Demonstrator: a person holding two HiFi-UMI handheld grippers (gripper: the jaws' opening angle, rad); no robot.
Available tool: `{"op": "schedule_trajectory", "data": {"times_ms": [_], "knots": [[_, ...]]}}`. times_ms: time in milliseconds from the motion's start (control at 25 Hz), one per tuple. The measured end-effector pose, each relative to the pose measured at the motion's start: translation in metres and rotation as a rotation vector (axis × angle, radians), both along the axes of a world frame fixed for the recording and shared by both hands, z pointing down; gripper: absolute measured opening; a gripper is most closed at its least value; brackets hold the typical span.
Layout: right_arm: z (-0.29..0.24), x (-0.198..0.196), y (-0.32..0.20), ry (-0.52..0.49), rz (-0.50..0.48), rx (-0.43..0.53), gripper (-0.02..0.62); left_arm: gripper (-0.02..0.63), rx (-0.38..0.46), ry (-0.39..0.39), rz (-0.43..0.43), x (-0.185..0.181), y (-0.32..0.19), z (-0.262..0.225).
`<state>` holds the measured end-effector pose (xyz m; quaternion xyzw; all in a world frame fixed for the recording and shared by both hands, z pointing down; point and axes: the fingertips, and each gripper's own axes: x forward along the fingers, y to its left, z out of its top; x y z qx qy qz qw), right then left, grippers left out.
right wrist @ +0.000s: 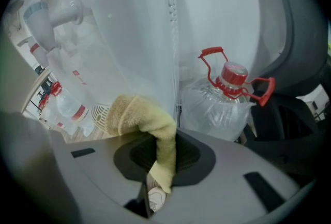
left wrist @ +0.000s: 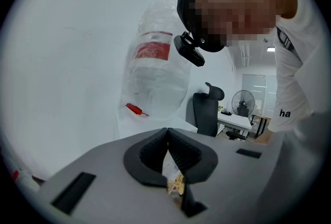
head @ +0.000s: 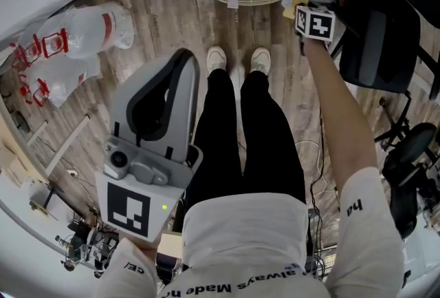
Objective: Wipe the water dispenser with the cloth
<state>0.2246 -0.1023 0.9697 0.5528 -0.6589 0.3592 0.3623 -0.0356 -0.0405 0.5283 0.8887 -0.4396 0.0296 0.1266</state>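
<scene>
**Hidden or unclear.** In the head view the jaws of the right gripper (right wrist: 164, 141) are hidden behind its marker cube (head: 315, 21); only a corner of the yellow cloth (right wrist: 147, 119) shows there. The white water dispenser (right wrist: 129, 36) is cut off by that view's top edge. A pale spout-like part at the upper left of the right gripper view is too blurred to identify.

**Jaws.** The right jaws are clamped on a fold of the cloth, which bunches against the dispenser wall. The left gripper (left wrist: 167, 132) has its jaws fully together with nothing between them. It is held close to the person's body, well apart from the dispenser.

**Clearances.**
- A red-capped water bottle (right wrist: 227, 99) stands near the dispenser's edge (right of the cloth).
- More bottles (head: 82, 32) lie on the floor (head: 165, 21) to the left.
- An office chair (head: 381, 42) stands near on the right.
</scene>
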Motion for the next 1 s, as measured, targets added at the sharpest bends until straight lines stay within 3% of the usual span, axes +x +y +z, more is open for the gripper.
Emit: {"op": "schedule_trajectory", "data": {"times_ms": [360, 600, 1000], "knots": [[0.022, 0.0, 0.0, -0.002, 0.024, -0.026, 0.058, 0.02, -0.016, -0.005, -0.009, -0.005, 0.001, 0.013], [0.002, -0.014, 0.025, -0.011, 0.016, -0.009, 0.06, 0.02, -0.008, -0.003, -0.017, -0.009, -0.001, 0.008], [-0.12, -0.126, 0.084, -0.161, -0.112, 0.148, 0.06, 0.02, -0.006, 0.0, -0.038, -0.015, -0.008, 0.006]]}}
